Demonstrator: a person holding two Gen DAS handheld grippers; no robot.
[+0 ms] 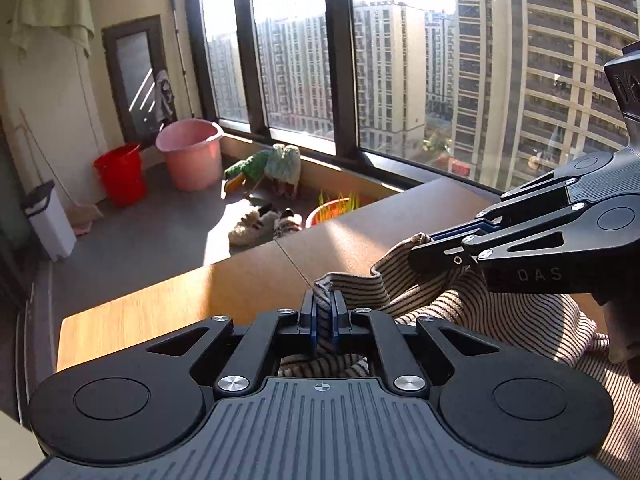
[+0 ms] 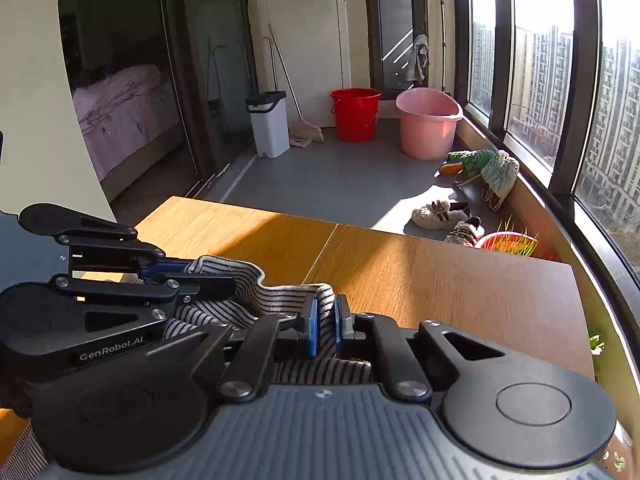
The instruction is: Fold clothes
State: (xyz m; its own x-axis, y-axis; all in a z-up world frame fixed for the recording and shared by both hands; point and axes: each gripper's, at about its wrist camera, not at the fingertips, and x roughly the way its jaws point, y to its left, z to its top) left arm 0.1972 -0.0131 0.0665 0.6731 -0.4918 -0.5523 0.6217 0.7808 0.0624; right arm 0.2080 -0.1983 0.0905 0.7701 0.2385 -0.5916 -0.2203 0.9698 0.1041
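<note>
A beige and dark striped garment [image 1: 516, 312] hangs bunched between my two grippers above the wooden table [image 1: 168, 300]. My left gripper [image 1: 323, 298] is shut on an edge of it. My right gripper [image 1: 424, 250] comes in from the right and is shut on another edge close by. In the right wrist view my right gripper [image 2: 323, 312] pinches the striped garment [image 2: 256, 292] between its blue pads, and my left gripper [image 2: 200, 276] holds the cloth just to its left. The lower part of the garment is hidden behind the gripper bodies.
The wooden table [image 2: 440, 280] stretches ahead to its far edge. Beyond it on the balcony floor stand a pink tub [image 2: 428, 122], a red bucket [image 2: 355, 114], a white bin [image 2: 269, 122], slippers [image 2: 440, 212] and a potted plant [image 2: 516, 240]. Windows [image 1: 384, 60] run along the right.
</note>
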